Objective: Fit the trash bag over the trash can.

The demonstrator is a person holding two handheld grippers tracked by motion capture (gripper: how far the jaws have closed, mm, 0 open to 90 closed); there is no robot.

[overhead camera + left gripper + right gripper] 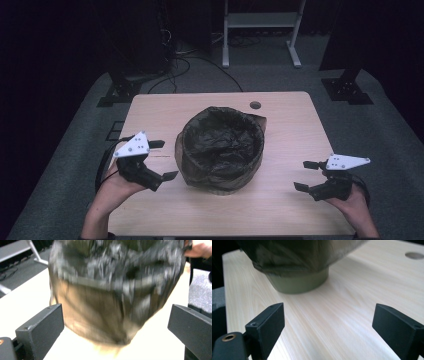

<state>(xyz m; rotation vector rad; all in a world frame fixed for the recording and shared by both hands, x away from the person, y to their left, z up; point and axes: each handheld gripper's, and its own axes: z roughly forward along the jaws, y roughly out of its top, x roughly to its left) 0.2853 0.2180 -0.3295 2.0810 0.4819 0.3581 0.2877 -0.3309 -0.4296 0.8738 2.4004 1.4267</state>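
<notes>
A round bin (221,150) lined with a crinkled black plastic bag stands in the middle of the light wooden table (290,125). My left gripper (162,160) is open just left of the bin, jaws pointing at its side. The left gripper view shows the bag-covered bin (112,287) blurred and close between the wide jaws. My right gripper (306,175) is open near the table's right front edge, well apart from the bin. In the right gripper view the bin's olive base (298,282) sits ahead under the overhanging bag (294,252).
A round cable hole (255,105) lies in the table behind the bin. Dark floor surrounds the table, with stand feet (117,92) and cables at the back left and a white frame (260,30) behind. Bare tabletop lies between bin and right gripper.
</notes>
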